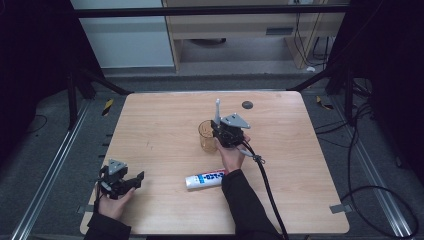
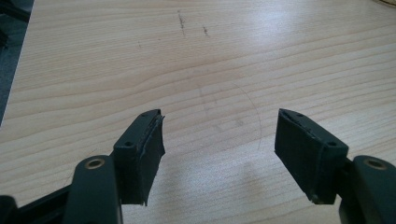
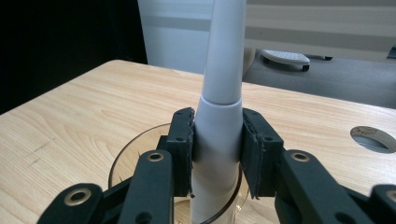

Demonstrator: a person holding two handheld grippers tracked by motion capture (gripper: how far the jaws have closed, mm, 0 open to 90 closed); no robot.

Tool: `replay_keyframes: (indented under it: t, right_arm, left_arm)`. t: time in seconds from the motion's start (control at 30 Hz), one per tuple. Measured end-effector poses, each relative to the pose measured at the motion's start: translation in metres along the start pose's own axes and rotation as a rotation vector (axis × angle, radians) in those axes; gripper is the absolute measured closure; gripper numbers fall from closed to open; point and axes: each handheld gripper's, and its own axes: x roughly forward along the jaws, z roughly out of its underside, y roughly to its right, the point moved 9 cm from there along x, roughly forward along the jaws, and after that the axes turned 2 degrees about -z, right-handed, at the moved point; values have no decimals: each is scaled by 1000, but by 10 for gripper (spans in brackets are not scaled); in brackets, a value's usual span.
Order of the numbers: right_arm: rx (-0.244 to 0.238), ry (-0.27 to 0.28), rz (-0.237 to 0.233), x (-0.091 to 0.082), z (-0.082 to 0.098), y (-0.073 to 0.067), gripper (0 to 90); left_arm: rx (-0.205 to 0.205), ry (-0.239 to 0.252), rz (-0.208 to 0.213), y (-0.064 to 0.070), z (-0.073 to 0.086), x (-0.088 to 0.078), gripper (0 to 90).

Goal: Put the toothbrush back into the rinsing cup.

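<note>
— While my right tool (image 3: 217, 151) is clamped on the white toothbrush handle (image 3: 219, 116), where would you say the brush sits against the cup?

— Its long axis stands upright, and from the right gripper view the lower end already dips inside the rim of the amber cup (image 3: 122, 161). Your pads press on the thick part of the handle from either side, with the thinner neck rising above them.

— That's how I read it too. In the high view my right tool (image 1: 223, 134) hangs just beside and over the cup (image 1: 205, 136), near the middle of the counter (image 1: 160, 125). So the relation that matters is plain: the cup's mouth is straight below the brush, along the brush's own axis.

— Then the next move is downward, I'd judge, not sideways. Any tilt and the handle may catch the rim or tip the cup.

— Agreed. How deep the end sits I can't tell; my own jaws hide the cup's bottom.

— And your left tool (image 1: 120, 181)?

— Its jaws stand apart with nothing between them, resting low at the near left corner of the counter, well apart from the cup. My right hand is the nearer one by far. The toothpaste tube (image 1: 205, 179) lies flat just beside my right forearm, untouched.
</note>
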Motion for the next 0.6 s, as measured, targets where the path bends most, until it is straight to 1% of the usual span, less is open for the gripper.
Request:
replay_keyframes:
  t: [0.2,0.33,0.6]
  right_arm:
    - [-3,-3,-7,-1,0,-1,663]
    - [-1,15,-15,-4,-5,-2,648]
    - [-8,10,-21,-4,-4,-3,633]
  left_arm:
    - [1,-1,1,0,0,0,319]
    - [1,-1,1,0,0,0,318]
    - [0,-1,1,0,0,0,318]
